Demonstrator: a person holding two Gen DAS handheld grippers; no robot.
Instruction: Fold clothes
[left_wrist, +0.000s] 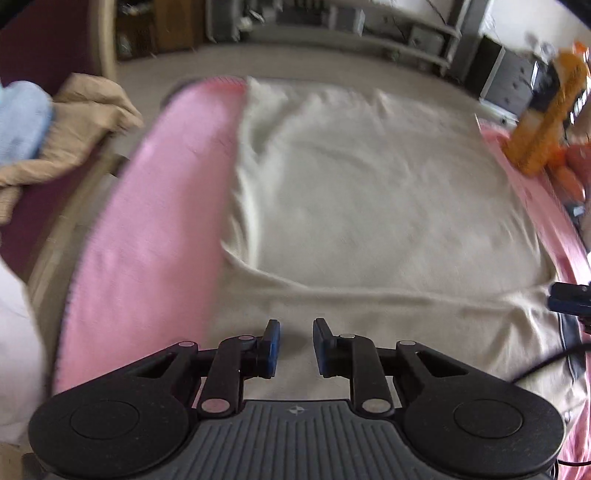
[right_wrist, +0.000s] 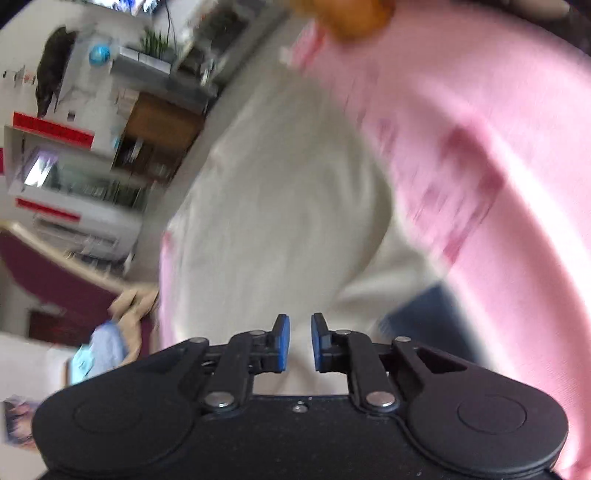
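Note:
A cream garment (left_wrist: 369, 192) lies spread flat on a pink cover (left_wrist: 147, 229), with a fold ridge running across its near part. My left gripper (left_wrist: 296, 328) hovers over the garment's near edge, its blue pads apart and nothing between them. The tip of the other gripper (left_wrist: 569, 301) shows at the right edge of the left wrist view, beside the garment's corner. In the right wrist view the same garment (right_wrist: 280, 206) stretches away, blurred, and my right gripper (right_wrist: 300, 325) is over it with a narrow empty gap between the pads. A dark blue patch (right_wrist: 424, 317) lies to its right.
A beige cloth (left_wrist: 85, 125) and a light blue cloth (left_wrist: 22, 118) are heaped on a maroon seat at the left. An orange object (left_wrist: 546, 114) stands at the far right of the pink cover (right_wrist: 498, 147). Shelves and furniture (right_wrist: 74, 166) line the room behind.

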